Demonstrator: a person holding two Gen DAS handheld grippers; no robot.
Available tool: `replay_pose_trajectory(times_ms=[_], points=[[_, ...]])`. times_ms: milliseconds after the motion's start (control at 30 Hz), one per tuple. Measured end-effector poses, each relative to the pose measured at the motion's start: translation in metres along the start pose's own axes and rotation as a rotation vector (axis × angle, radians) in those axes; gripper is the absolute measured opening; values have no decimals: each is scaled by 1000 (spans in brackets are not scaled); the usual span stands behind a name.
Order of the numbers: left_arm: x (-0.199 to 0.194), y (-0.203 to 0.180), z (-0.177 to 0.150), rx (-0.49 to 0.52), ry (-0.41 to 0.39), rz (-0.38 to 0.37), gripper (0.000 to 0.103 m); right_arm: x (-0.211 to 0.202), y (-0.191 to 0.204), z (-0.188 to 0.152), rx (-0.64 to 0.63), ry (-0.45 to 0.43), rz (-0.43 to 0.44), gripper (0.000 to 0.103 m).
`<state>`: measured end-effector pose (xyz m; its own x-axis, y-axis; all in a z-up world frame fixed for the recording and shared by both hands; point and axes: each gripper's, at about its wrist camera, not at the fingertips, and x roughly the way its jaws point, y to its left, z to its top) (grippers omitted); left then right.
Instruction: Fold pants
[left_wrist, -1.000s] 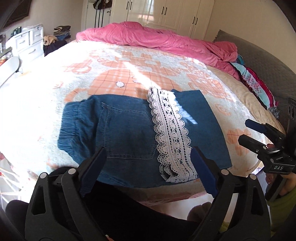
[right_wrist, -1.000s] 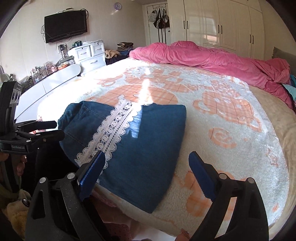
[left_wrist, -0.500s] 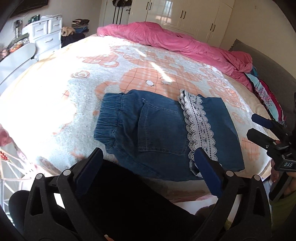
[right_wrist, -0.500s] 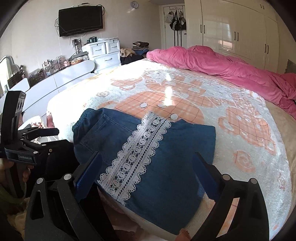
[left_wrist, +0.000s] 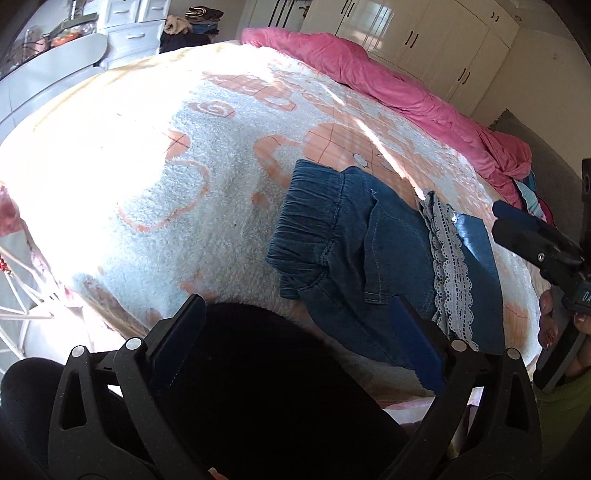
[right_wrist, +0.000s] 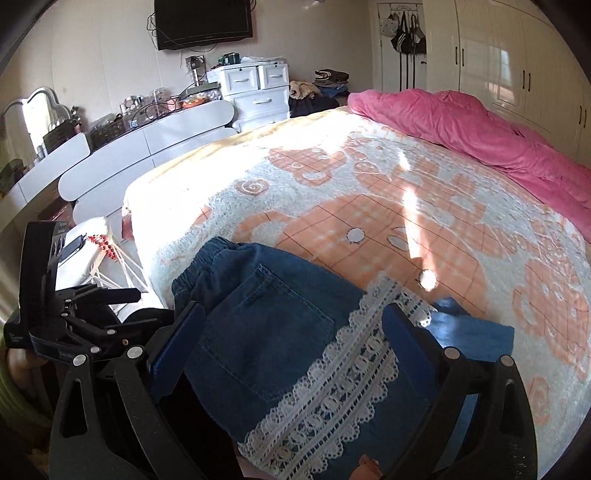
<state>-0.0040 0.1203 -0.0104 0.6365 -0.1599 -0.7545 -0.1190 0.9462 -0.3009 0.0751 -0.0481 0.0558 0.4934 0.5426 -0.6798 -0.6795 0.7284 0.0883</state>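
Folded blue denim pants (left_wrist: 354, 251) with a white lace band (left_wrist: 450, 273) lie near the front edge of the bed; they also show in the right wrist view (right_wrist: 280, 347) with the lace (right_wrist: 332, 402) across them. My left gripper (left_wrist: 295, 339) is open and empty, held off the bed's front edge, left of the pants. My right gripper (right_wrist: 291, 343) is open and empty, low over the pants with the fabric between its fingers' span. The right gripper also shows at the right edge of the left wrist view (left_wrist: 532, 236), the left gripper at the left of the right wrist view (right_wrist: 92, 306).
A white and orange fleece blanket (left_wrist: 184, 147) covers the bed. A pink duvet (right_wrist: 480, 129) is bunched at the far side. White drawers (right_wrist: 258, 92), a cluttered dresser (right_wrist: 110, 140) and a wall TV (right_wrist: 203, 18) stand left. Wardrobes (right_wrist: 517, 66) stand behind.
Both grippers have swung left. The pants now sit at the right of the left wrist view, and the right gripper has come closer and lower over them. Both stay open.
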Motion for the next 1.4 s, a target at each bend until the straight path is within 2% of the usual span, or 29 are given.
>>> replay_pose_trajectory(times_ms=[100,167,200,233,300,400,567,733,800,833,900,933,1000,1033,1100,1233,1300,1367,1400], points=[[10,3,0,-9,20,-10,92,17,5,15,-36,23,37,96],[16,6,0,-26,35,-26,85,29,10,24,-67,47,64,96],[18,7,0,-34,41,-38,80,36,14,29,-88,60,81,96],[20,8,1,-50,47,-60,69,42,17,33,-109,75,98,96],[26,9,3,-69,64,-97,59,55,24,40,-142,99,118,96],[36,8,4,-70,85,-114,47,76,34,47,-200,146,150,96],[45,3,6,-55,94,-114,45,115,49,50,-286,239,194,95],[47,3,6,-48,95,-116,45,152,50,50,-303,329,234,93],[46,4,6,-49,95,-121,45,161,49,50,-285,350,282,83],[47,4,7,-53,94,-124,45,166,50,49,-276,366,311,68],[47,5,7,-61,94,-133,45,167,50,48,-248,360,375,51],[46,6,7,-66,94,-139,45,163,51,48,-258,343,372,46],[43,7,6,-66,95,-141,46,151,46,50,-238,315,398,38],[41,9,6,-72,93,-143,50,143,40,52,-218,295,418,34],[38,8,7,-80,94,-160,62,126,31,56,-204,255,453,33],[35,2,13,-76,87,-192,64,95,14,59,-169,195,491,33],[37,-3,14,-104,110,-240,64,81,8,59,-173,163,495,33],[38,-9,16,-133,117,-297,58,69,-1,57,-161,141,496,33],[39,-13,17,-150,127,-344,48,62,-7,57,-151,124,490,33]])
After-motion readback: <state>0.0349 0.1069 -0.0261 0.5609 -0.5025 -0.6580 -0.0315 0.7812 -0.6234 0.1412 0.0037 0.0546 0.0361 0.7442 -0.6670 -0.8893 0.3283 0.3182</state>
